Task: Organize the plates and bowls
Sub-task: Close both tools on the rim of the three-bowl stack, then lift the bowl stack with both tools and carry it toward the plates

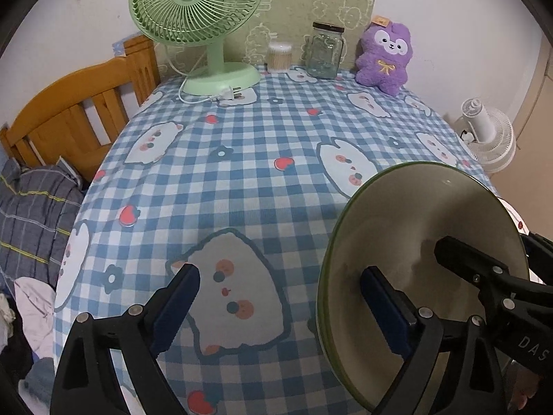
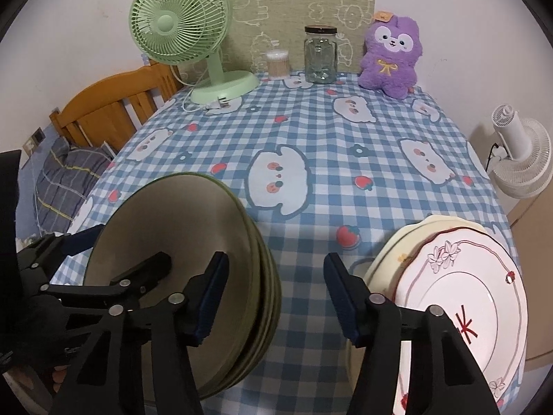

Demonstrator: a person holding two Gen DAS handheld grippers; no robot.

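Now the left gripper (image 1: 276,304) stands spread wide beside the green plates (image 2: 221,276), gripping nothing; the right gripper (image 2: 276,297) hangs half-open and empty between that stack and the white plates (image 2: 459,297). Approach a rim squarely, clamp firmly, lift level.

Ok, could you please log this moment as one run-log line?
left gripper: open, straddling green plate stack rim | right gripper: open, empty, between stacks | white plate stack: beside right gripper
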